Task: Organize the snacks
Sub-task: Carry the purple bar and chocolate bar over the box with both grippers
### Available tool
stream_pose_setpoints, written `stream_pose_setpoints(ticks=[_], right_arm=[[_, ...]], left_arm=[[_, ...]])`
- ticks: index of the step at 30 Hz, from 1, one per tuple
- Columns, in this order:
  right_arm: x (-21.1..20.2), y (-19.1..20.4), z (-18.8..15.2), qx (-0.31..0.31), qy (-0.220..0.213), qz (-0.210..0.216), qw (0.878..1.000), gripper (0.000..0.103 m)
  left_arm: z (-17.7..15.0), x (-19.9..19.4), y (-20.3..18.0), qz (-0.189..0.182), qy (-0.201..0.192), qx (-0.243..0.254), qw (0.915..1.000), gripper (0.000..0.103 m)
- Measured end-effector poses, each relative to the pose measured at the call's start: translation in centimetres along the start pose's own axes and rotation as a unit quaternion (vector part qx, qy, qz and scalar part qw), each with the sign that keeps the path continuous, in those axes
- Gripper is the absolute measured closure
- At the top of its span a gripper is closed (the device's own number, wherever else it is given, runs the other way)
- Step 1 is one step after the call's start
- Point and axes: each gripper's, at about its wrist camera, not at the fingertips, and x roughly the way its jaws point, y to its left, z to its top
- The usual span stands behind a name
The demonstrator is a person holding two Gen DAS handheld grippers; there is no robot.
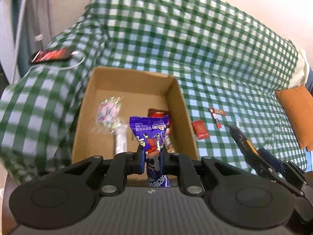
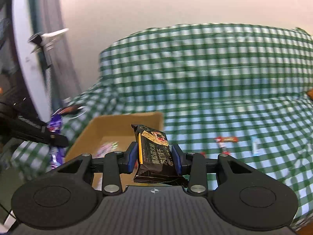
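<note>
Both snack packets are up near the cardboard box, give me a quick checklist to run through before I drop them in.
1. Left hand-held gripper clamps the purple packet: ok.
2. Right hand-held gripper clamps the black cracker packet: ok.
3. Purple packet over the cardboard box opening: ok, the box interior shows behind it.
4. Black packet over the opening: cannot tell, the box lies ahead and partly left of it.
5. Free space inside the box: ok, bare floor between the lollipop and the red packet.
6. Two grippers clear of each other: ok, apart in both views.
</note>
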Motion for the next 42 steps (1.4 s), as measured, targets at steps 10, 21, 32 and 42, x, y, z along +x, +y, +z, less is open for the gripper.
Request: stream_pose_setpoints(ticks=[10,21,32,42], right_arm=[[-1.1,5.7,-0.9,-0.044,0.013,0.007,0.999,0.063],[0.1,7.0,-0.7,-0.065,0.027,-0.006,0.997,0.063],[4.1,7.0,0.3,-0.072,0.049,-0.003,0.996,0.063],[9.5,6.7,1.1,-0.081,0.071,-0.002,0.994,0.063]], left_arm=[[-2.4,-2.0,4.3,0.000,-0.014,-0.021,0.9997,0.088],[-1.8,-0.2,5.6,-0.007,-0.006,-0.034,0.9994,0.088],[0.3,3.2,5.9,-0.004,0.009,-0.034,0.9994,0.088],[3.3,7.6,6.0,0.005,0.014,-0.021,0.9997,0.088]])
